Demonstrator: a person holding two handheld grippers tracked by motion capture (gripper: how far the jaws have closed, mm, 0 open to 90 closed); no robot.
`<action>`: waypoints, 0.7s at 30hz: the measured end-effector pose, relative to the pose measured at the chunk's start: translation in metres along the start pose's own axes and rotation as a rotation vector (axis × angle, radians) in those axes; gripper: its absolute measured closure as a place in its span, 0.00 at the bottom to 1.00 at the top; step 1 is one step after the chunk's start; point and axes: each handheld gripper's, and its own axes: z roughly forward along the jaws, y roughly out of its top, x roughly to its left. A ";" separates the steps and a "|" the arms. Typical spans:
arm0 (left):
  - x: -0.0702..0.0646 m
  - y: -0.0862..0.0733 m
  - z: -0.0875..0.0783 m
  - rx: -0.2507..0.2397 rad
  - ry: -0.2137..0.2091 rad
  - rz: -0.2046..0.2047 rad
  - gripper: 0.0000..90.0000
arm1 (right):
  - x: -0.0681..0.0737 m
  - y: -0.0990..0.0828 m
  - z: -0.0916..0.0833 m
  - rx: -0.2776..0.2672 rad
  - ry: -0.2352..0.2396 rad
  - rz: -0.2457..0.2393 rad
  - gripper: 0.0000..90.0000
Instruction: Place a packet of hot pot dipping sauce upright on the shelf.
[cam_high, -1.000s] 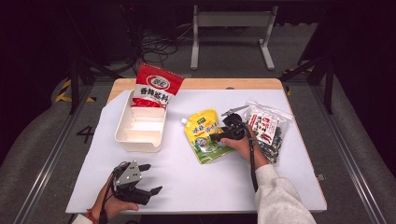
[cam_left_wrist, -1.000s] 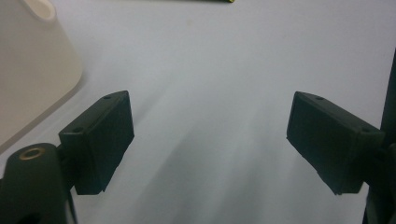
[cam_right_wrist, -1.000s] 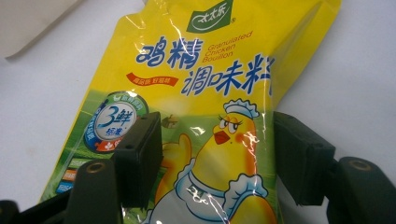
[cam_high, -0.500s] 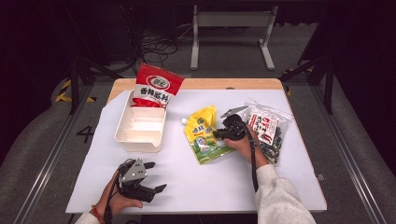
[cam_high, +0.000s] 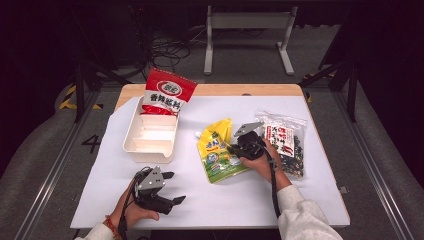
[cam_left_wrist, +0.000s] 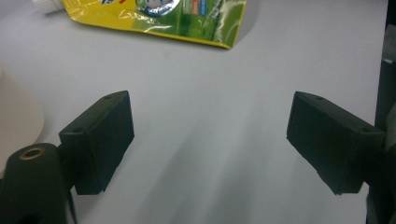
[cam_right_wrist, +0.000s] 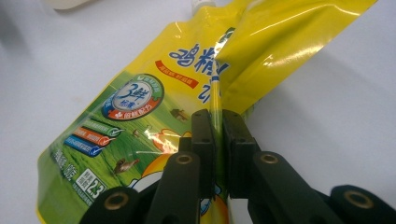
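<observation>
A yellow and green spouted pouch (cam_high: 218, 150) lies in the middle of the white table, its right edge lifted. My right gripper (cam_high: 235, 148) is shut on that edge; its jaws have just been closing. In the right gripper view the black pads (cam_right_wrist: 204, 135) pinch the folded edge of the pouch (cam_right_wrist: 140, 112). My left gripper (cam_high: 174, 187) stands open near the front left of the table with nothing between its fingers (cam_left_wrist: 100, 140). The pouch's lower edge (cam_left_wrist: 177, 23) lies farther off in the left gripper view.
A white tray (cam_high: 150, 137) stands at the left, with a red snack bag (cam_high: 167, 92) leaning on its far end. A clear bag of dark snacks (cam_high: 285, 142) lies to the right of my right hand. The table's front edge is close behind both hands.
My right gripper has closed on the pouch's right edge and lifted it slightly. The left hand has drifted a little to the right.
</observation>
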 end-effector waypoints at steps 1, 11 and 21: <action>0.000 0.000 0.002 0.002 -0.001 -0.005 0.17 | 0.002 0.000 -0.001 -0.006 0.010 0.006 0.95; 0.007 0.008 0.012 0.006 -0.032 -0.050 0.17 | 0.022 -0.009 -0.017 -0.112 0.010 -0.024 0.98; 0.007 0.021 0.028 -0.014 -0.081 -0.091 0.17 | 0.028 -0.031 -0.036 -0.252 0.009 -0.016 0.98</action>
